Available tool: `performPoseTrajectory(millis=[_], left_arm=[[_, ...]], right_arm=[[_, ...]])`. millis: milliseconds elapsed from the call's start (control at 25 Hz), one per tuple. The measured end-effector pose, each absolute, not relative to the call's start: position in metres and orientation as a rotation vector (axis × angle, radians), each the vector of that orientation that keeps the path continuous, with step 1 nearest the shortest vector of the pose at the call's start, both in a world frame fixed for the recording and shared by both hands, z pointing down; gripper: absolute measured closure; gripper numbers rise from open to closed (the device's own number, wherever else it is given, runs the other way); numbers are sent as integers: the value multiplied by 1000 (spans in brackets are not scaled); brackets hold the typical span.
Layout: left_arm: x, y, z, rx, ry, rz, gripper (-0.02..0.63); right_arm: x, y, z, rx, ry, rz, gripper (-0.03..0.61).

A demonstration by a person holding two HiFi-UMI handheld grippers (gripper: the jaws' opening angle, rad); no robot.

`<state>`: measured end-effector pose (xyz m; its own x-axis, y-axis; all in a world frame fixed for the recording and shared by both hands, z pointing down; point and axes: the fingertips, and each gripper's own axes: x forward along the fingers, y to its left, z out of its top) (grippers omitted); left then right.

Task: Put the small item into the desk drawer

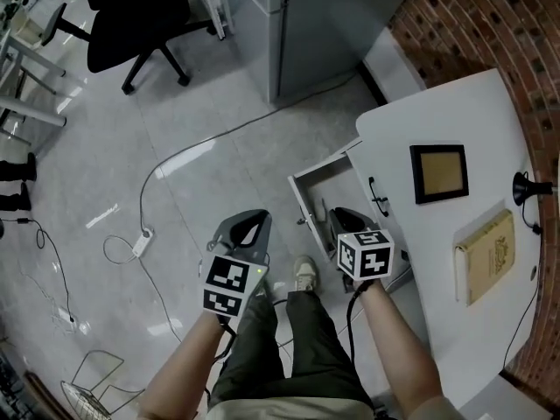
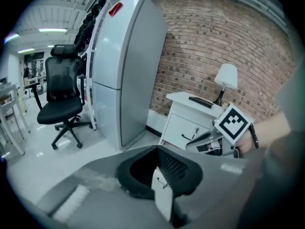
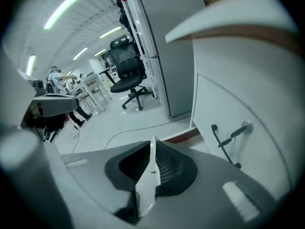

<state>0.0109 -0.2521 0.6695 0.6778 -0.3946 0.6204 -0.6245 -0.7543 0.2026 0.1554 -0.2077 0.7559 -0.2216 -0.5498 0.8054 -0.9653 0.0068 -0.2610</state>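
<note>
In the head view the white desk's [image 1: 455, 112] drawer [image 1: 325, 191] stands pulled out over the floor. My right gripper [image 1: 336, 211] hangs just above the drawer's near end, its marker cube toward me. Its own view shows the jaws [image 3: 152, 162] closed to a thin white seam with nothing visible between them. My left gripper [image 1: 261, 216] hovers over the floor to the left of the drawer, and its jaws [image 2: 158, 170] are also together and empty. From the left gripper view, the right gripper [image 2: 206, 141] sits in front of the desk. No small item shows in any view.
On the desk lie a dark picture frame [image 1: 439, 173], a tan book [image 1: 484, 256] and a lamp [image 1: 525, 187]. A black handle [image 3: 228, 138] sits on the desk front. A grey cabinet [image 1: 306, 24], an office chair [image 1: 140, 16] and a floor cable with power strip [image 1: 142, 245] are nearby.
</note>
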Motion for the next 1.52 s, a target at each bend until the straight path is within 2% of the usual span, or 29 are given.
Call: performPoseTrajectory(millis=[800, 1320, 1520], left_arm=[[-25, -221, 387, 2744, -961, 642, 611], [-55, -180, 229, 2865, -1113, 405, 612], [-62, -171, 197, 2906, -1188, 363, 612]], right_arm=[[115, -171, 385, 1678, -2248, 764, 574], [106, -137, 213, 1722, -2479, 409, 575], [100, -124, 160, 1777, -2552, 263, 575]])
